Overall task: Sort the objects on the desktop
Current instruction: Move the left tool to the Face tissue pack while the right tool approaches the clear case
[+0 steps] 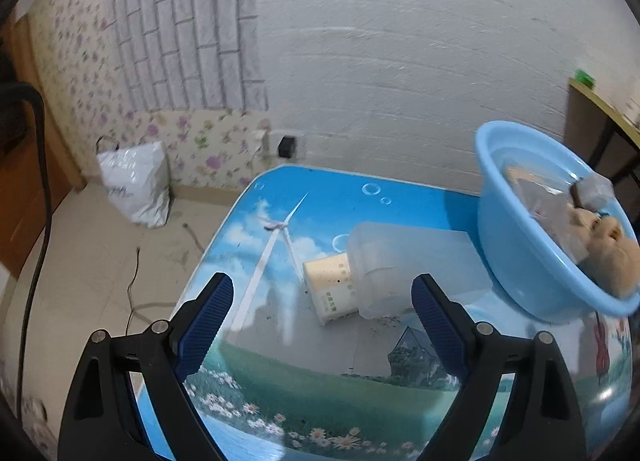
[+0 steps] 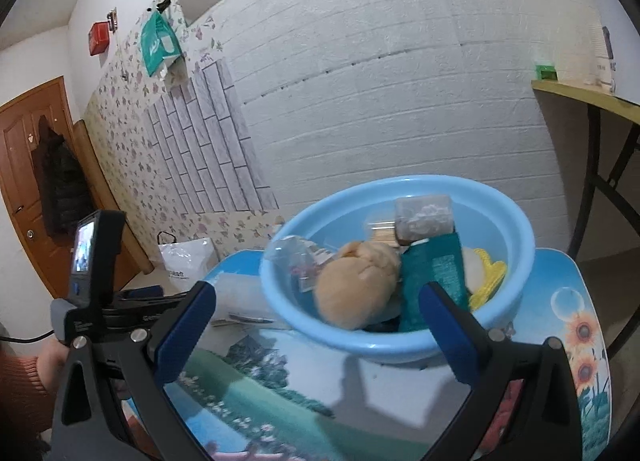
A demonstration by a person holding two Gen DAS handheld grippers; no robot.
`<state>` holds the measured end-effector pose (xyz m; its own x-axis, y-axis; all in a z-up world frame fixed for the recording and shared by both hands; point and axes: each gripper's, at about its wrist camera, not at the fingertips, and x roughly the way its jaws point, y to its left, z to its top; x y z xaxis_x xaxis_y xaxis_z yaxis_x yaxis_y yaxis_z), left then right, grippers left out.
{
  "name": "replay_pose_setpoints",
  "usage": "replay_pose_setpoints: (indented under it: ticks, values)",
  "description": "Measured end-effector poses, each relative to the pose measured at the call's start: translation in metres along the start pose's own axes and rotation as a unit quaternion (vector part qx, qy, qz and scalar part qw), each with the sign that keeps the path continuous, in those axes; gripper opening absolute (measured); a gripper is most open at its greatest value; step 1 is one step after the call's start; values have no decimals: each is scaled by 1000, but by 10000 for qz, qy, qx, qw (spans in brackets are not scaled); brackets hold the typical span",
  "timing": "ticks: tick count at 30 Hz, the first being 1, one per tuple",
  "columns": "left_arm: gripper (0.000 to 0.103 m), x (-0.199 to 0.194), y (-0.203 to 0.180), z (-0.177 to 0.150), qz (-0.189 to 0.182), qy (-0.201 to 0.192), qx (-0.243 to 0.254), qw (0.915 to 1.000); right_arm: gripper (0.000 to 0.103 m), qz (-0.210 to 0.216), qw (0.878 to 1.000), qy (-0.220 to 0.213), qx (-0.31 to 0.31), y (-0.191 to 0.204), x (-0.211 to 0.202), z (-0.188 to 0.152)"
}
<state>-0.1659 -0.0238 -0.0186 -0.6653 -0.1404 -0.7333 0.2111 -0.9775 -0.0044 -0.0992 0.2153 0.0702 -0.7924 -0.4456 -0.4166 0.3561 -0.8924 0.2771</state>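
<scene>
Left wrist view: left tongs [image 1: 322,297] gape wide and empty above the surface [image 1: 320,373]; a toppled translucent plastic jar [image 1: 400,273] and cream cup [image 1: 330,291] lie just ahead. Best approach: straddle the jar squarely.

Right wrist view: right tongs [image 2: 316,303] wide, empty, facing the filled blue basin [image 2: 516,257].

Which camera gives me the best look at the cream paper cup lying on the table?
Left wrist view: the cream paper cup lies on its side, in full sight between the open fingers, beside the clear plastic container. In the right wrist view the cup cannot be made out; only the container's edge shows beside the blue basin.
</scene>
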Motion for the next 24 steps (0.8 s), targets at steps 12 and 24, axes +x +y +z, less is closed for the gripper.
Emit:
replay_pose_setpoints:
  ticks: [12, 24]
  values:
    - [91, 2, 22, -17, -919, -237, 70, 9955, 99, -75, 9983, 584, -18, 27, 7, -40]
    - [91, 22, 14, -1, -2276, -262, 1136, 9668, 97, 7, 9928, 1156, 307, 35, 46, -55]
